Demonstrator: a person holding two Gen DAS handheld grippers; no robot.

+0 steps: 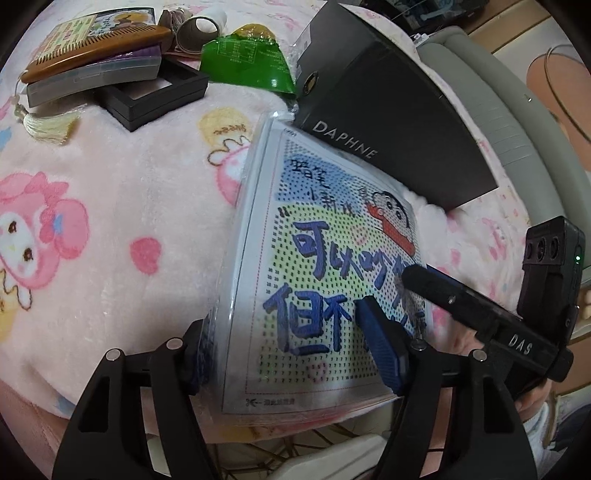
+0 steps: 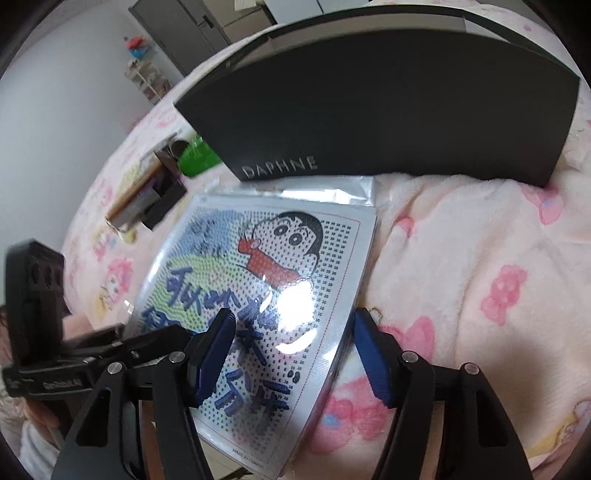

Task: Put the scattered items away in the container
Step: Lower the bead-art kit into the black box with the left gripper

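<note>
Pink cartoon-print blanket (image 1: pixel 110 184) covers the bed in the left wrist view. One bagged bead kit (image 1: pixel 325 266) lies near the bed's near edge, its far end touching one black box (image 1: pixel 388 110) marked DAPHNE, which looks like the container, though no open top shows. The left gripper (image 1: pixel 291 350) straddles the kit's near left part: jaws apart, one pad at the kit's left edge, the other over its face; I cannot tell whether either presses. The right gripper (image 1: pixel 461 302) reaches in from the right. Far left sits one pile: one comb (image 1: pixel 92 48), one grey case (image 1: pixel 92 77), one black frame (image 1: pixel 155 92), one green packet (image 1: pixel 247 59), one cardboard tube (image 1: pixel 195 31).

From the right wrist, the right gripper (image 2: pixel 291 354) spans the kit (image 2: pixel 266 295) at its near right part, jaws apart, nothing clamped. The box (image 2: pixel 388 110) stands just beyond.

Risks, as I judge them: the glossy bag may slip from the pads; uneven grips could bend the flat kit; soft blanket gives under a low pinch; the kit may push the box away.
</note>
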